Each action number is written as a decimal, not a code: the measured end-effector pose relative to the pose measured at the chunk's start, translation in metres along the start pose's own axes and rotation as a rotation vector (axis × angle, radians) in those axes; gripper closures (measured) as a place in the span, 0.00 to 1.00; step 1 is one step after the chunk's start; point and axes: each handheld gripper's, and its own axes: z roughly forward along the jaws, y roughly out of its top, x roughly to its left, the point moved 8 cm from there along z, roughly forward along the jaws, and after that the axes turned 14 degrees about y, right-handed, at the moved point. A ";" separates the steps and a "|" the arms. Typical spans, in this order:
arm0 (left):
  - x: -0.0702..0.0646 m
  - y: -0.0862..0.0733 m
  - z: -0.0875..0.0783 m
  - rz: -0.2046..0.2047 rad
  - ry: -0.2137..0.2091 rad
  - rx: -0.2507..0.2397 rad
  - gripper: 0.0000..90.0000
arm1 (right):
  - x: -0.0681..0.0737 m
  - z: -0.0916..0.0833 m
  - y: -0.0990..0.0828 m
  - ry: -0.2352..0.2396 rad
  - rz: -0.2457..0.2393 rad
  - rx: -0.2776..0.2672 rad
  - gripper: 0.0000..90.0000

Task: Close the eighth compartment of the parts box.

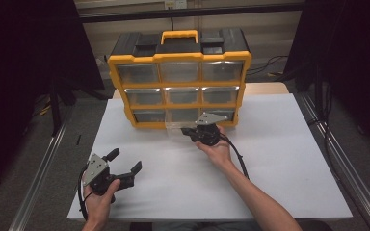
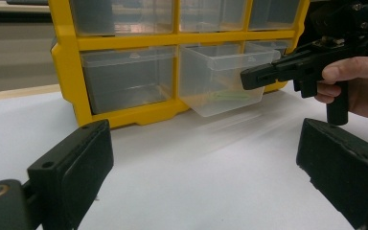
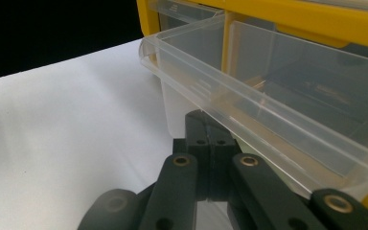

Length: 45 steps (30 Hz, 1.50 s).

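While right gripper [image 1: 191,131] clamps shut on front lip of clear drawer [image 2: 220,79], drawer hangs half out of bottom-middle slot of yellow organizer [image 1: 179,57], transparent plastic, something thin and greenish inside. Neighbour drawers in organizer closed flush. Left gripper [image 1: 124,161] well in front of organizer, jaws spread wide, gripping nothing. Bare white table [image 1: 279,159] in front of organizer, path unobstructed.

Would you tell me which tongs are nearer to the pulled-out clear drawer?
The right tongs are nearer, shut at the front of the clear drawer. The left tongs sit open over the white table, well short of it.
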 end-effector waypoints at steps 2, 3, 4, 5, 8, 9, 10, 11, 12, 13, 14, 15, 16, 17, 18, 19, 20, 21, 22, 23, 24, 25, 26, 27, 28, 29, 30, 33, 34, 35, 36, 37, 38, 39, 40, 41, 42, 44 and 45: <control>0.000 0.000 0.000 0.000 0.000 0.000 0.06 | 0.000 0.000 0.000 -0.001 -0.001 -0.001 1.00; 0.000 0.000 0.000 0.001 0.001 0.001 0.06 | 0.000 0.000 0.001 -0.002 -0.001 -0.002 1.00; 0.000 0.000 0.000 0.000 0.000 0.000 0.06 | -0.001 0.000 0.001 -0.006 -0.004 -0.002 1.00; 0.000 0.000 0.000 0.001 0.000 0.001 0.06 | -0.001 0.000 0.001 -0.005 -0.001 -0.004 1.00; 0.000 0.000 0.000 0.001 0.000 0.000 0.06 | -0.002 0.000 0.001 -0.010 0.002 -0.003 1.00; 0.000 0.000 0.000 0.000 0.000 0.001 0.06 | -0.003 0.000 0.001 -0.013 0.004 -0.005 1.00; 0.000 0.000 0.000 0.000 0.000 -0.001 0.06 | -0.003 0.000 0.001 -0.012 0.004 -0.005 1.00; 0.000 0.000 0.000 -0.001 0.000 0.000 0.06 | -0.003 0.000 0.001 -0.010 0.006 -0.007 1.00; 0.000 0.000 0.000 0.000 0.002 0.002 0.06 | -0.003 0.000 0.001 -0.012 0.006 -0.007 1.00; 0.000 0.000 0.000 0.001 0.003 0.000 0.06 | -0.003 0.000 0.001 -0.013 0.007 -0.008 1.00; 0.000 0.000 0.000 0.001 0.002 -0.003 0.06 | -0.003 0.001 0.002 -0.013 0.008 -0.009 1.00; 0.000 0.000 0.000 0.001 0.002 -0.002 0.06 | -0.003 0.001 0.002 -0.012 0.010 -0.011 1.00; 0.000 0.000 0.000 0.001 0.002 -0.002 0.06 | -0.003 0.001 0.002 -0.012 0.009 -0.011 1.00; 0.000 0.000 0.000 0.002 0.002 -0.002 0.06 | -0.003 0.001 0.002 -0.012 0.010 -0.012 1.00; 0.000 0.000 0.000 0.002 0.002 0.000 0.06 | -0.003 0.001 0.002 -0.013 0.010 -0.015 1.00; 0.000 0.000 0.000 0.002 0.002 0.000 0.06 | -0.003 0.002 0.002 -0.014 0.008 -0.014 1.00; 0.000 0.000 0.000 0.002 0.001 -0.002 0.06 | -0.004 0.002 0.002 -0.016 0.008 -0.014 1.00; 0.000 0.000 0.000 0.002 0.001 -0.002 0.06 | -0.004 0.002 0.002 -0.016 0.010 -0.015 1.00; 0.000 0.000 0.000 0.001 0.002 0.000 0.06 | -0.005 0.002 0.002 -0.017 0.010 -0.015 1.00; 0.000 0.000 0.000 0.002 0.001 -0.002 0.06 | -0.005 0.002 0.002 -0.017 0.009 -0.014 1.00; 0.000 0.000 0.000 0.002 0.002 -0.003 0.06 | -0.005 0.002 0.002 -0.018 0.008 -0.011 1.00; 0.000 0.000 0.000 0.003 0.002 -0.003 0.06 | -0.006 0.002 0.002 -0.019 0.008 -0.011 1.00; 0.000 0.000 0.000 0.003 0.007 -0.001 0.06 | -0.006 0.002 0.002 -0.019 0.010 -0.011 1.00; 0.000 0.000 0.000 0.004 0.007 -0.001 0.06 | -0.006 0.003 0.003 -0.021 0.009 -0.012 1.00; 0.000 0.000 0.000 0.004 0.008 -0.002 0.06 | -0.007 0.003 0.003 -0.024 0.008 -0.012 1.00; 0.000 0.000 0.000 0.002 0.005 -0.001 0.06 | -0.007 0.003 0.003 -0.020 0.010 -0.014 1.00; 0.000 0.000 0.000 0.002 0.006 -0.001 0.06 | -0.008 0.003 0.003 -0.021 0.009 -0.016 1.00; 0.000 0.000 0.000 0.002 0.005 -0.001 0.06 | -0.010 0.004 0.003 -0.029 0.012 -0.015 1.00; 0.000 0.000 0.000 0.002 0.005 -0.001 0.06 | -0.010 0.004 0.003 -0.031 0.012 -0.015 1.00; 0.000 0.000 0.000 0.002 0.005 -0.002 0.06 | -0.010 0.004 0.003 -0.030 0.013 -0.015 1.00; 0.000 0.000 0.000 0.004 0.008 -0.002 0.06 | -0.011 0.004 0.003 -0.031 0.012 -0.014 1.00; 0.000 0.000 0.000 0.002 0.006 -0.002 0.06 | -0.011 0.004 0.004 -0.031 0.011 -0.015 1.00; 0.000 0.000 0.000 0.003 0.008 -0.002 0.06 | -0.012 0.004 0.004 -0.032 0.012 -0.015 1.00; 0.000 0.000 0.000 0.003 0.004 -0.004 0.06 | -0.012 0.005 0.004 -0.033 0.011 -0.015 1.00; 0.000 0.000 0.000 0.002 0.002 -0.004 0.06 | -0.013 0.005 0.004 -0.034 0.013 -0.016 1.00; 0.000 0.000 0.000 0.003 0.009 -0.001 0.06 | -0.013 0.005 0.004 -0.033 0.013 -0.018 1.00; 0.000 0.000 0.000 0.003 0.008 -0.004 0.06 | -0.014 0.005 0.004 -0.036 0.012 -0.018 1.00; 0.000 0.000 0.000 0.003 0.008 -0.003 0.06 | -0.014 0.005 0.004 -0.037 0.011 -0.019 1.00; 0.000 0.000 0.000 0.003 0.009 -0.003 0.06 | -0.015 0.005 0.005 -0.036 0.009 -0.022 1.00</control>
